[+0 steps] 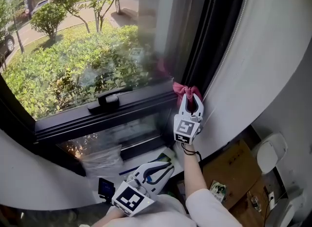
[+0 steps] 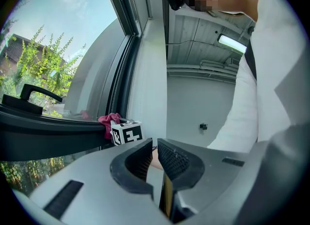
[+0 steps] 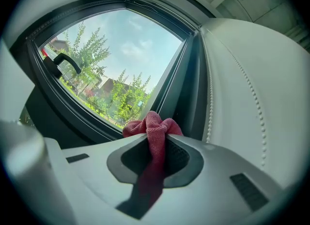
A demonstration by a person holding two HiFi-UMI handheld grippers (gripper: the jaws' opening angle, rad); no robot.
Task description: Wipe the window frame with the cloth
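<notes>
Red cloth (image 1: pixel 181 88) is gripped in R gripper (image 1: pixel 191 99). Jaws are clamped on it, w/ the bunched end poking past the tips & resting against dark frame (image 1: pixel 122 108). That's at the pane's bottom-right corner, where the horiz. bar meets the upright. R gripper view: cloth (image 3: pixel 154 122) runs down btw both pads, wad up at the frame (image 3: pixel 180 86), w/ handle (image 3: pixel 65 62) well off to the left. Bead cord (image 1: pixel 222 65) hangs just right of the cloth. L gripper (image 1: pixel 165 168) is low, near the person's body, well apart from frame, pointing up & right. Its own view shows jaws narrow, only a slim gap btw the pads (image 2: pixel 143 155). Same view shows cloth (image 2: pixel 107 120) on the bar, beside R gripper's marker cube (image 2: pixel 127 133).
</notes>
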